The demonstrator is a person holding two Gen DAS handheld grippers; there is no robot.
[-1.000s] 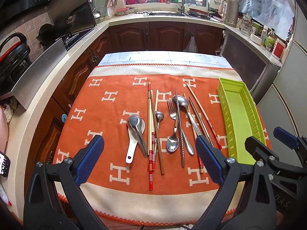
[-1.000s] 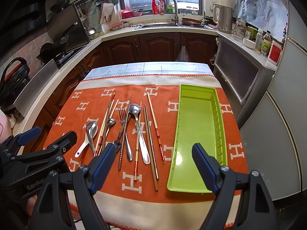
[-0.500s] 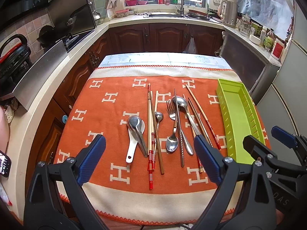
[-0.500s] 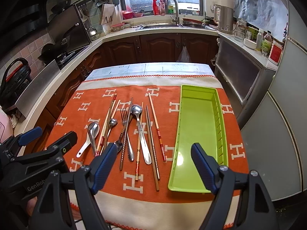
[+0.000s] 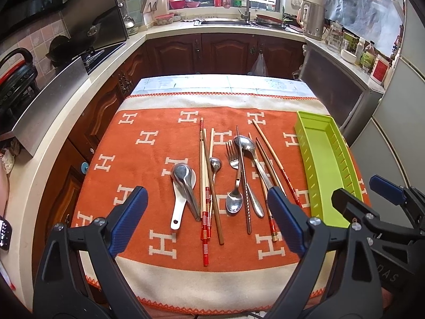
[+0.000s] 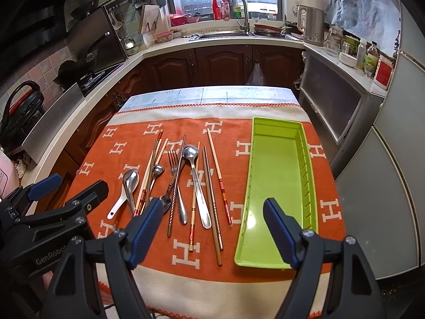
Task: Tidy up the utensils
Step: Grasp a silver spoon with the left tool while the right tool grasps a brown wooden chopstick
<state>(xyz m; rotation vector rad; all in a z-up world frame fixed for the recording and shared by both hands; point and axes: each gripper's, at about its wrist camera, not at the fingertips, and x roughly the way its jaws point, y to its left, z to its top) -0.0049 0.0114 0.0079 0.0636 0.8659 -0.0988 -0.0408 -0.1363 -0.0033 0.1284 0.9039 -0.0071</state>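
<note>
Nothing on the bench has shifted since the earlier frames, and both grippers hang where they were; only the view has crept a touch closer. Left gripper (image 5: 205, 214) hovers at the 6 o'clock edge of the orange cloth (image 5: 148, 159), its blue pads spread wide with nothing between them; right gripper (image 6: 212, 228) hovers likewise — jaws wide, empty — straddling the near end of the utensil pile and the near end of the green tray (image 6: 279, 159). Tray lies lengthwise at the 3 o'clock side of the cloth, bare inside. Utensils lie loose in the middle of the cloth, handles mostly toward 6 o'clock: a white ceramic spoon (image 5: 179, 207) with a steel spoon (image 5: 183, 178) resting in its bowl at 9 o'clock of the pile; red-tipped chopsticks (image 5: 204, 186) just beside; a small spoon (image 5: 215, 163), a fork (image 5: 232, 155), a large spoon (image 5: 248, 148) and more chopsticks (image 5: 276, 164) crossing one another toward 3 o'clock — all apart from the tray.
</note>
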